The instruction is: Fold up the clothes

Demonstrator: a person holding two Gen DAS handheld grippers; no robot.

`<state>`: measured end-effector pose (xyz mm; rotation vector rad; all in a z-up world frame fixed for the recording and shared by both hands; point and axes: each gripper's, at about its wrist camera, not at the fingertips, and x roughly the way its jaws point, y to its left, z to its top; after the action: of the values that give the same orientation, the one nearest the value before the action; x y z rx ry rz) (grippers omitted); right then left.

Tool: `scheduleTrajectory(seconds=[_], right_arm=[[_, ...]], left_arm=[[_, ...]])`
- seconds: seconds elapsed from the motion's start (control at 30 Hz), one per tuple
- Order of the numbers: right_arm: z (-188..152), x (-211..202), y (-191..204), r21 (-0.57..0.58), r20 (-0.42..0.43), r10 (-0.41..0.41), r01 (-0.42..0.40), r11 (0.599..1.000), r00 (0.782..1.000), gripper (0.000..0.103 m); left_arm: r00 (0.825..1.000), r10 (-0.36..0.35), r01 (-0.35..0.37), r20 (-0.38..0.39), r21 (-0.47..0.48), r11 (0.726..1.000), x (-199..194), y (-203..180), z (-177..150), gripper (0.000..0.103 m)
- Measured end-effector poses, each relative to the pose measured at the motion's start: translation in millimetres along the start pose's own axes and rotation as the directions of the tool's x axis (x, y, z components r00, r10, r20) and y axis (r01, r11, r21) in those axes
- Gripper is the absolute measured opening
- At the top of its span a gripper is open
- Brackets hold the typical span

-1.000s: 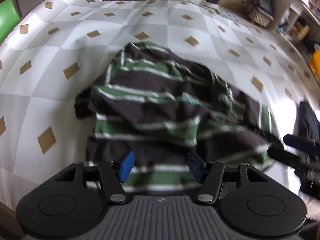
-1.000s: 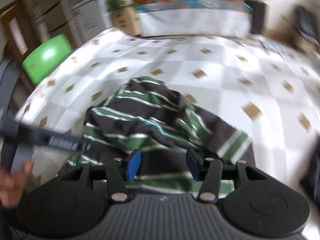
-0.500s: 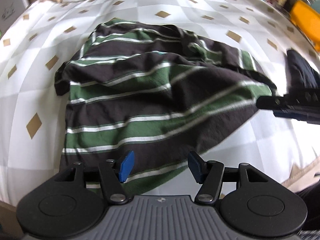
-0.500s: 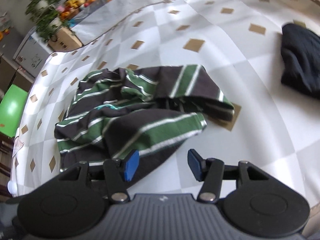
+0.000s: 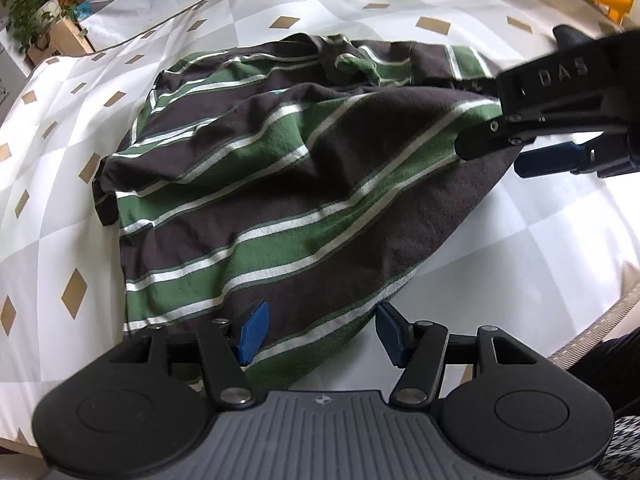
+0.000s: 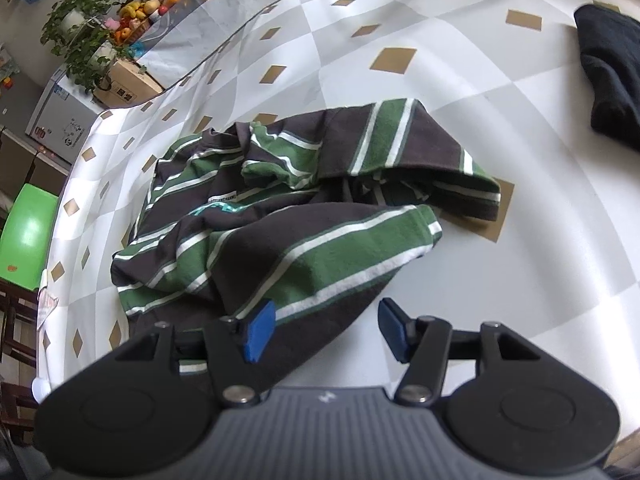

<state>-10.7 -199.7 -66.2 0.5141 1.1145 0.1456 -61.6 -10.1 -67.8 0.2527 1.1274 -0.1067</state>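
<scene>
Jaws: left gripper apart, nothing clamped, shirt hem beneath the gap. Right gripper jaws opening, apart, empty; dark hem under left pad only.
Item 1: shirt, striped green/dark/white, crumpled heap, approx. mid table, hem toward near edge, collar toward far edge. One sleeve flopped over body on right side.
Item 2: dark garment, bunched, toward right edge, well apart from shirt.
Progress: early. No fold made, shirt not yet spread flat. Left to do, by my read: grab hem corners, flatten, fold sleeves, fold body; dark garment too.
</scene>
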Motion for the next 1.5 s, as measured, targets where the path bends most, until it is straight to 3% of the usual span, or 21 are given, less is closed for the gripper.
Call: scheduleTrajectory(seconds=[0.4, 0.73, 0.87, 1.1, 1.33, 1.5], right_arm=[[0.8, 17.5, -3.1, 0.058, 0.011, 0.034, -0.034, 0.998, 0.999, 0.058], [8.7, 10.3, 14.6, 0.031, 0.092, 0.16, -0.163, 0.986, 0.983, 0.058], [14.4, 8.1, 25.1, 0.003, 0.129, 0.214, -0.216, 0.976, 0.968, 0.059], [26.0, 16.1, 43.8, -0.056, 0.154, 0.268, -0.263, 0.963, 0.951, 0.06], [30.1, 26.4, 53.5, -0.064, 0.155, 0.296, -0.29, 0.955, 0.942, 0.065], [31.8, 28.3, 51.6, -0.044, 0.104, 0.305, -0.302, 0.952, 0.947, 0.067]], left_arm=[[0.999, 0.015, -0.016, 0.044, 0.009, 1.0, 8.4, -7.0, 5.2, 0.068], [0.997, -0.002, 0.016, 0.083, -0.173, 0.985, 6.1, 17.4, 12.9, 0.064], [0.994, 0.001, 0.029, 0.106, -0.279, 0.96, 4.1, 35.6, 15.8, 0.064], [0.995, -0.008, 0.055, 0.104, -0.458, 0.887, 11.3, 68.6, 17.1, 0.064], [0.997, -0.021, 0.057, 0.074, -0.54, 0.84, 27.7, 84.3, 18.8, 0.064], [0.997, 0.009, 0.032, 0.071, -0.553, 0.833, 36.2, 88.1, 24.3, 0.064]])
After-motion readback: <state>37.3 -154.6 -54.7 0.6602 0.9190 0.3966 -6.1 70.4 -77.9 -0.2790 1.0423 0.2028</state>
